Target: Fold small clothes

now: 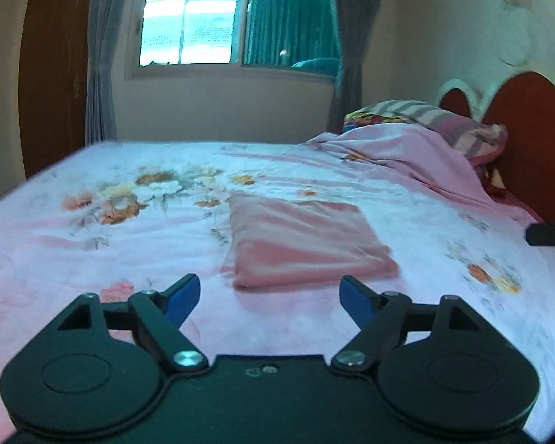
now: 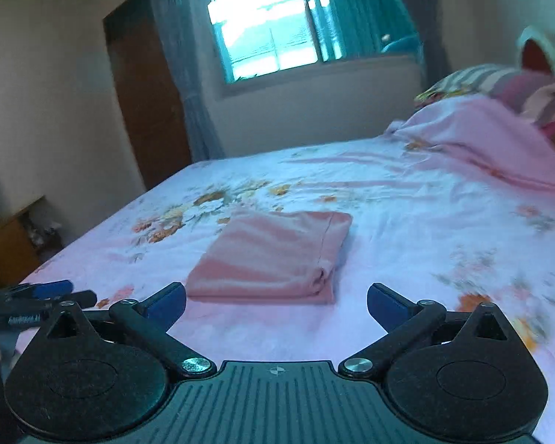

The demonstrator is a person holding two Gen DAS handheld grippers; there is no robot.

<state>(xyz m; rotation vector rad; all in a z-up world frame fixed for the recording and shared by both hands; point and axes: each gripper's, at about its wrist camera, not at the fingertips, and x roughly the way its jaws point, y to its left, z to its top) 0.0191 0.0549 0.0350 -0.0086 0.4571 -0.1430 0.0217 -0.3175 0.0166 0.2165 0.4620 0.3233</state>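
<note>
Left wrist view first: we see the left gripper with its blue-padded fingers spread wide and nothing between them. Just ahead of the gap, slightly right of its centre, lies the folded pink garment — a flat, squarish stack on the floral bedsheet, clear of both fingertips. Left of the garment we make out a printed cluster of flowers on the sheet; to its right the sheet runs up to a bunched pink blanket and a striped pillow against the red headboard. At the far right edge a dark finger of the right gripper pokes into the picture. A window with grey curtains sits behind the bed.

In the right wrist view, the other gripper's fingers show at the far left edge. We find the right gripper opened to its fullest, its jaws empty. The same garment lies directly in front of the gap — a little left of centre, its folded edges stacked at the near right corner — resting untouched on the sheet. No containers appear in either view; the bed alone bears the garment.
</note>
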